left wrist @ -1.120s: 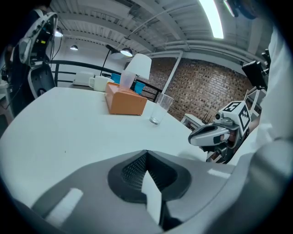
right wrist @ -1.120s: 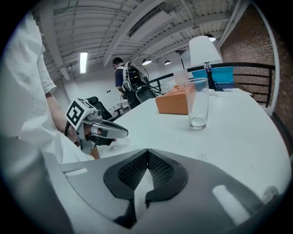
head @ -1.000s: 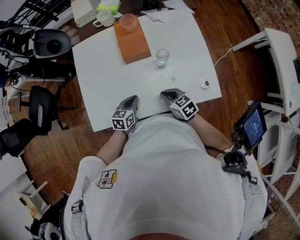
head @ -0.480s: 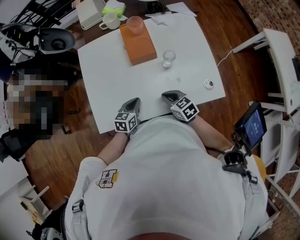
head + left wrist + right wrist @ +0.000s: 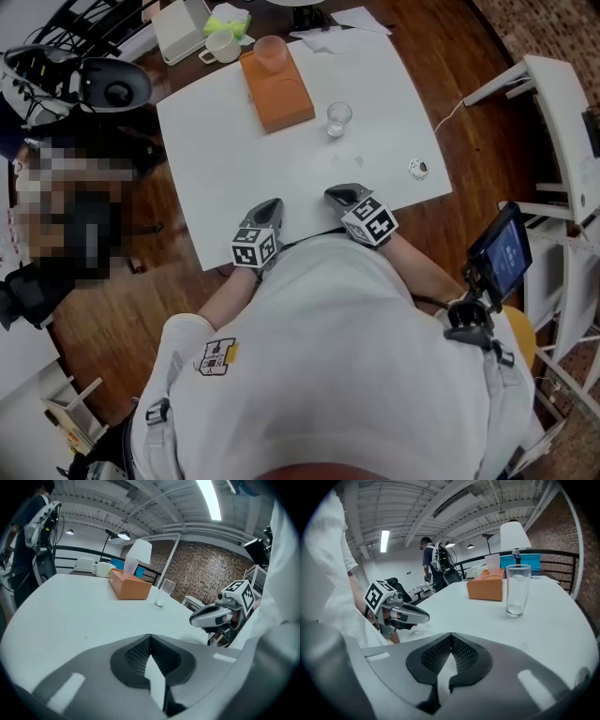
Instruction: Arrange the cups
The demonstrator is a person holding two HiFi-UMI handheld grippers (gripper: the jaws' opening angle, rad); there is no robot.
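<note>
Both grippers sat at the near edge of the white tabletop, well apart from the cups. Left gripper: jaws pressed together, nothing pinched. Right gripper: same, jaws together, nothing in them. Clear glass stood upright mid-tabletop, near the orange box. Pink cup sat upright on the box's far end. White mug stood past the tabletop's far edge.

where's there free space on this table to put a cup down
The white table is bare left of the orange box, down to the left gripper, and between the clear glass and the right gripper. Crowded at the far edge: box, pink cup, white mug.
</note>
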